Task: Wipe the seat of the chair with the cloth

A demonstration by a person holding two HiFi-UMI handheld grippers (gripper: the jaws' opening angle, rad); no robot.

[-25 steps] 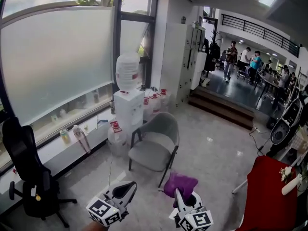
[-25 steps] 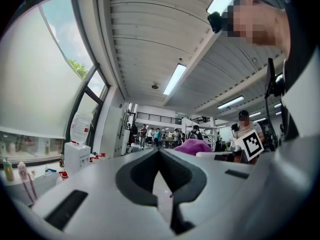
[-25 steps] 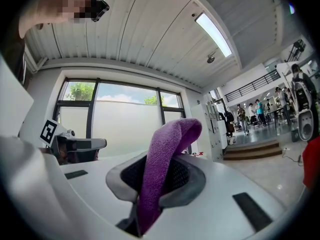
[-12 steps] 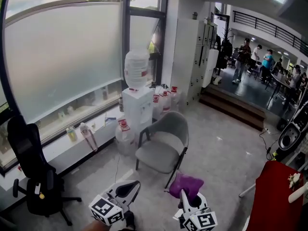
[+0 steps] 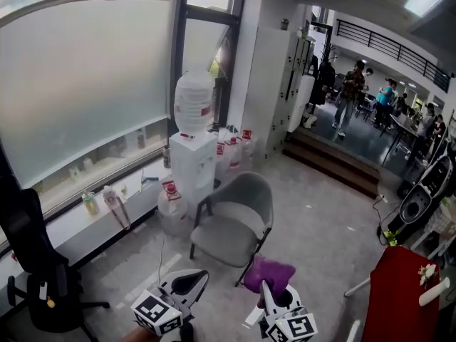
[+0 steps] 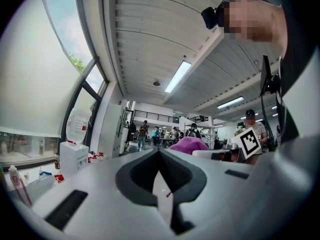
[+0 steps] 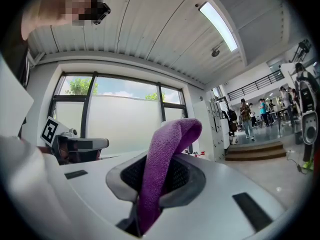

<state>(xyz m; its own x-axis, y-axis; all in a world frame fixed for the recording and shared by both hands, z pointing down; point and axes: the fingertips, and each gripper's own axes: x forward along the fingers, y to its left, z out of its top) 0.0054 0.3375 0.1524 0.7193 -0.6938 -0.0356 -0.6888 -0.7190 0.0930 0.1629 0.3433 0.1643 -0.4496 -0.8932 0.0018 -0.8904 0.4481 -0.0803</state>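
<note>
A grey chair with dark legs stands on the floor ahead of me, its seat facing me. My right gripper is shut on a purple cloth, which bunches above its tips just short of the chair's front right leg. In the right gripper view the purple cloth is pinched between the jaws and folds over on top. My left gripper hangs at the bottom, left of the cloth, shut with nothing in it. Both grippers point upward, away from the chair.
A water dispenser and several water jugs stand behind the chair by the window. A black office chair is at the left. A red-covered table is at the lower right. People stand in the raised area at the back.
The head view has swung a little between frames. Both grippers and the cloth hold about the same place at the bottom of the view.
</note>
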